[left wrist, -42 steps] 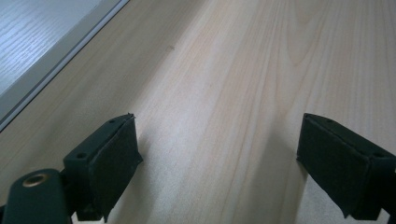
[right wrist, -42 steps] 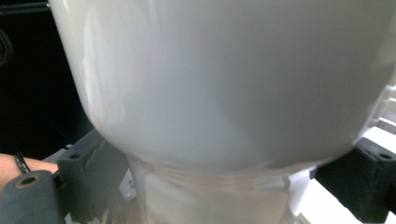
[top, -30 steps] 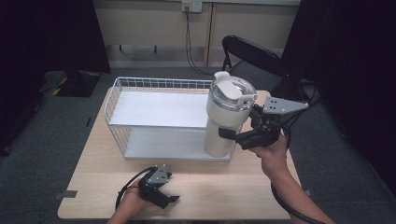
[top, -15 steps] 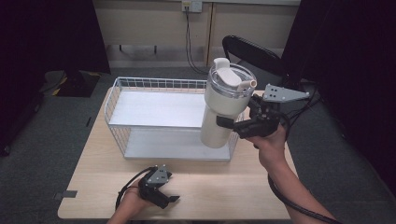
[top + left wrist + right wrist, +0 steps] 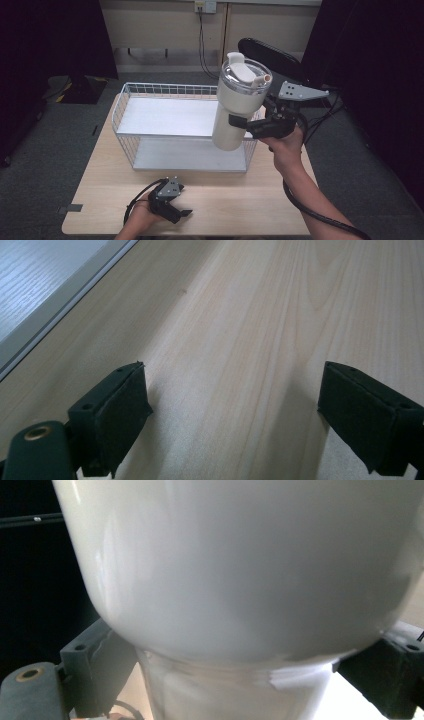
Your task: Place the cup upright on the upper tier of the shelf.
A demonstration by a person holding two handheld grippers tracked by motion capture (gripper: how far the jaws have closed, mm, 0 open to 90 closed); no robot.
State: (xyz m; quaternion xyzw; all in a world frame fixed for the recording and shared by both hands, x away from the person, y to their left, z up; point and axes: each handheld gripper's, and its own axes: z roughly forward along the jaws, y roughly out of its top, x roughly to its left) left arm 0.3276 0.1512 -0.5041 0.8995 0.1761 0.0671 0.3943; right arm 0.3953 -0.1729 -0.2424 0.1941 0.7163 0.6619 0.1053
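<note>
A tall cream tumbler [image 5: 237, 102] with a clear lid and a straw spout hangs in the air over the right end of the wire rack [image 5: 150, 95], tilted a little. My right gripper [image 5: 252, 124] is shut on its lower body, jaws on either side. In the right gripper view the tumbler [image 5: 240, 570] bulges wide just in front of the camera. My left gripper [image 5: 175, 210] rests near the table's front edge, open with nothing between its jaws; the left gripper view has its pads [image 5: 117, 410] wide apart over bare wood.
The white wire rack has an upper shelf [image 5: 165, 117] and a lower shelf [image 5: 185, 155], both bare. A black chair [image 5: 272, 55] stands behind the table. The light wooden table [image 5: 250, 200] has free room in front of the rack.
My right gripper has lifted the tumbler higher and carried it slightly left and back, above the rack's right end. The left gripper has stayed put.
</note>
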